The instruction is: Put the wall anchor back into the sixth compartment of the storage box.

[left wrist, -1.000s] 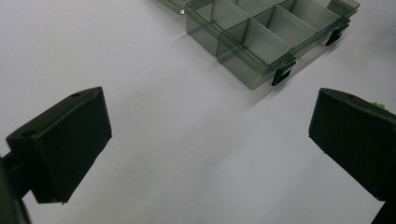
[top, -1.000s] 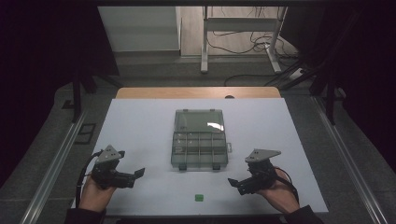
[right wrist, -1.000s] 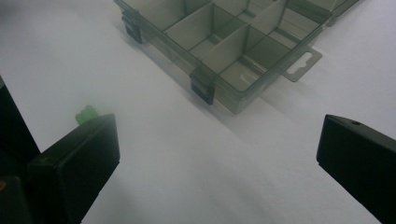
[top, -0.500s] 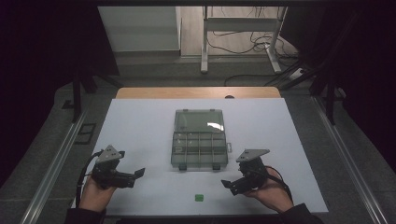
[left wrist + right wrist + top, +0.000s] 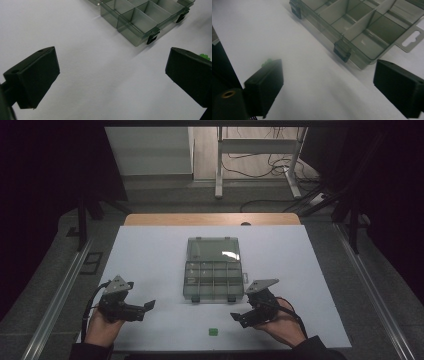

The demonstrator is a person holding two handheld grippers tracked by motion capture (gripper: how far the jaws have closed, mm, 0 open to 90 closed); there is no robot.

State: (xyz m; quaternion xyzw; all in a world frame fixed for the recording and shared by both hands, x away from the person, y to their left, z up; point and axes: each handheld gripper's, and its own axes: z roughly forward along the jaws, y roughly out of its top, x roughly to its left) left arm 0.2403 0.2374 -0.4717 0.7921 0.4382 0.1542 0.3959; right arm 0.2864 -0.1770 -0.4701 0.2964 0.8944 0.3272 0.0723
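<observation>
A clear grey organizer box (image 5: pixel 213 279) with several compartments lies at the table's middle, its lid (image 5: pixel 213 249) folded open behind it. A small green piece (image 5: pixel 213 331) lies near the front edge. My left gripper (image 5: pixel 145 310) rests at the front left, open and pointing right, with nothing in it. In its own view, the left gripper (image 5: pixel 112 75) faces the box (image 5: pixel 142 20), and the green piece (image 5: pixel 205 56) peeks past one jaw. My right gripper (image 5: pixel 239 320) hovers just right of the green piece. Its jaws have just been closing a little, with only bare table between them. The right gripper (image 5: pixel 327 82) stays open near the box's latches (image 5: pixel 342 51).
The white tabletop (image 5: pixel 150 255) has a wooden strip (image 5: pixel 210 219) along its back edge. Metal rails (image 5: pixel 60 290) run along both sides. Beyond the table stand a metal frame (image 5: pixel 257 150) and cables on the floor.
My right gripper has moved left along the front of the table, closer to the green piece. The left gripper has stayed put.
</observation>
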